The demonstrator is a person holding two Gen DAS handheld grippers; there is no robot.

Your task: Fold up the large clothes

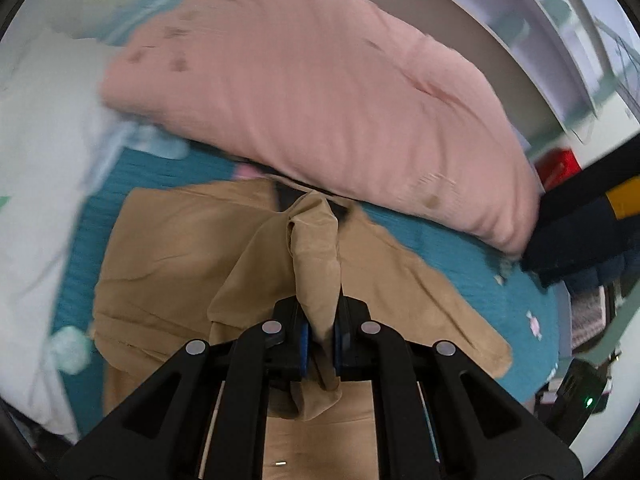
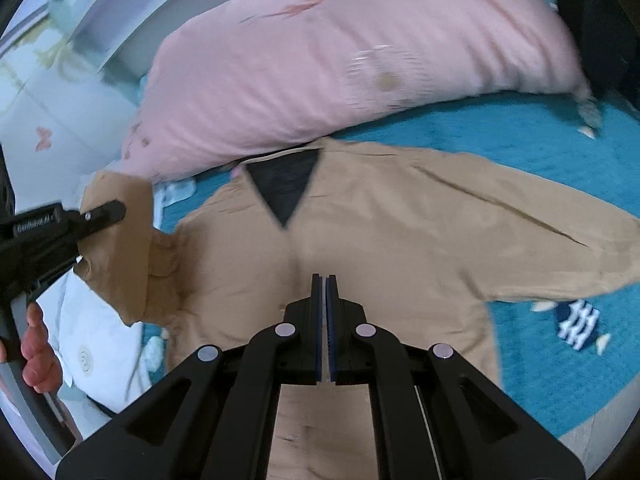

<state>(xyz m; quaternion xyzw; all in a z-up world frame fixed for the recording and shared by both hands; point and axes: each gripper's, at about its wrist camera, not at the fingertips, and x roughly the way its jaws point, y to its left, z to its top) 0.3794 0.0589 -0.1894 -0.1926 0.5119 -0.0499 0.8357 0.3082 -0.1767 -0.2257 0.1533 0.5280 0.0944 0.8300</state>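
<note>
A tan V-neck jumper (image 2: pixel 384 236) with a dark inner neck lies face up on the teal bedspread (image 2: pixel 520 136). My left gripper (image 1: pixel 320 316) is shut on the end of its left sleeve (image 1: pixel 316 248), holding the cloth lifted off the bed; it also shows in the right wrist view (image 2: pixel 100 214) at the far left, with the sleeve draped over it. My right gripper (image 2: pixel 325 280) is shut with nothing between its fingers and hovers over the middle of the jumper's chest. The right sleeve (image 2: pixel 560 232) lies spread out on the bed.
A large pink pillow (image 2: pixel 340 64) lies just beyond the jumper's collar. White bedding (image 1: pixel 36 184) lies on the left. A dark sleeved arm (image 1: pixel 588 224) enters from the right in the left wrist view. A navy-and-white patterned item (image 2: pixel 578 322) lies on the bedspread below the right sleeve.
</note>
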